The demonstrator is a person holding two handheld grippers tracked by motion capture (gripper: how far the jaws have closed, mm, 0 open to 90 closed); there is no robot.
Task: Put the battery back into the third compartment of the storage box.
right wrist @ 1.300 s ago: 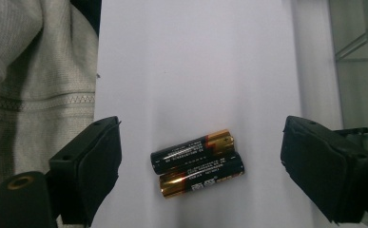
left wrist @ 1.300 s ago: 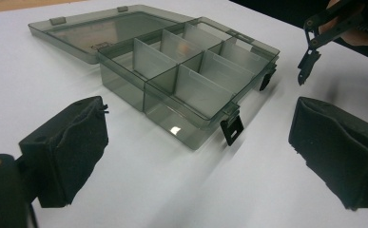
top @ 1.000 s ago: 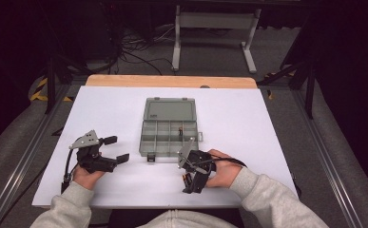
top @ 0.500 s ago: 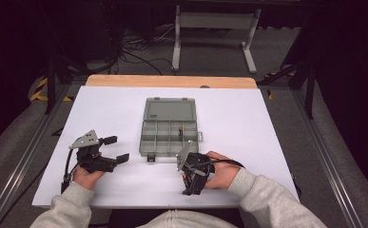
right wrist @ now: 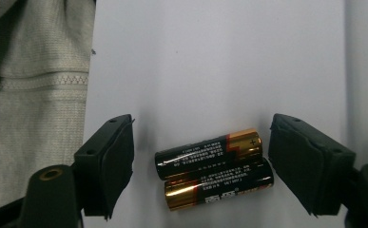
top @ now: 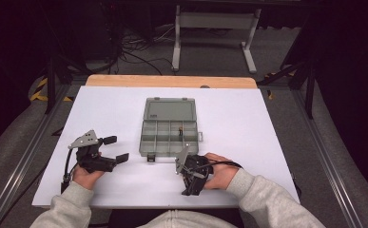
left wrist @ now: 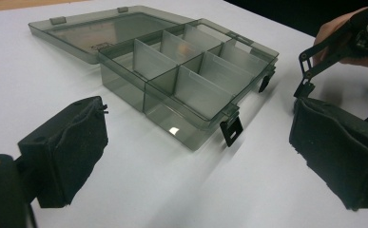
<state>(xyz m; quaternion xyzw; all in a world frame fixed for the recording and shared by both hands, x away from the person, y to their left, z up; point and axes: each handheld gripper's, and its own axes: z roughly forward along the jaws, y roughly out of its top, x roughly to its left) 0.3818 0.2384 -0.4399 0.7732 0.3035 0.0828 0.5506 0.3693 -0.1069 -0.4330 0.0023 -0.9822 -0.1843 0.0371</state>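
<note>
Two black-and-gold AA batteries (right wrist: 209, 153) lie side by side on the white table (top: 248, 123). My right gripper (right wrist: 199, 145) points down over them near the front edge, also seen from above (top: 189, 190). Its jaws have just been closing and straddle both batteries. The right pad (right wrist: 305, 166) is almost at the battery ends, while the left pad (right wrist: 117, 161) stands apart. My left gripper (top: 116, 148) rests at the left, open and with nothing between its pads (left wrist: 72, 142). It faces the open grey compartment box (left wrist: 186, 71).
The translucent box (top: 169, 110) sits mid-table with its lid laid back, and a small dark item (top: 180, 130) stands in one compartment. A grey sleeve (right wrist: 34, 71) lies left of the right gripper. A wooden strip (top: 172, 80) edges the far side.
The right gripper has shifted slightly toward the table's near edge. The left gripper and the box have not moved.
</note>
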